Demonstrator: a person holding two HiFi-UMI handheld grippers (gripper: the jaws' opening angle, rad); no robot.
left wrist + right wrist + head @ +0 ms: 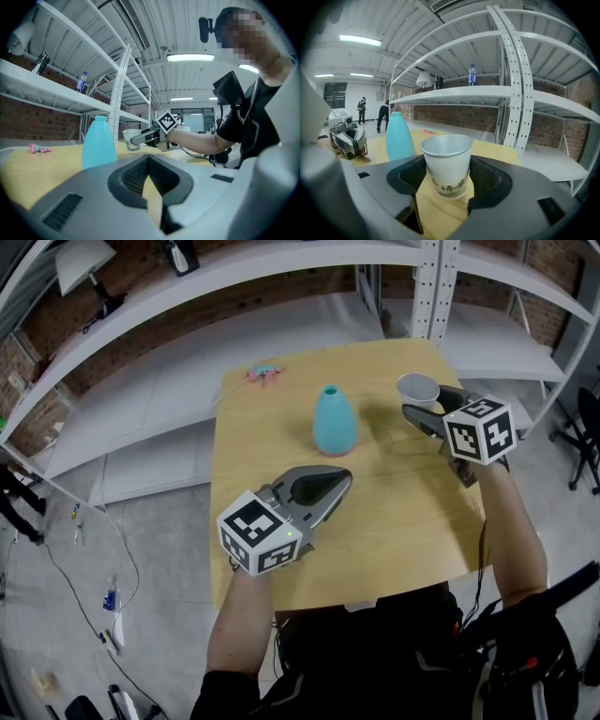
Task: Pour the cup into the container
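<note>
— Where is the cup [446,164]?
— Upright between the jaws of the right gripper [419,407], which press on its sides, by the far right corner of the tabletop [394,521].
— And the container [334,423]?
— The teal one stands upright mid-way along the far half, left of the cup and apart from it.
— The left gripper [339,479]?
— Over the near left part, jaws together, holding nothing.

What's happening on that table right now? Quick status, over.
Right gripper shut on paper cup, upright, right of blue container. Left gripper shut, empty. Nothing between cup and container; pink item at far corner.
</note>
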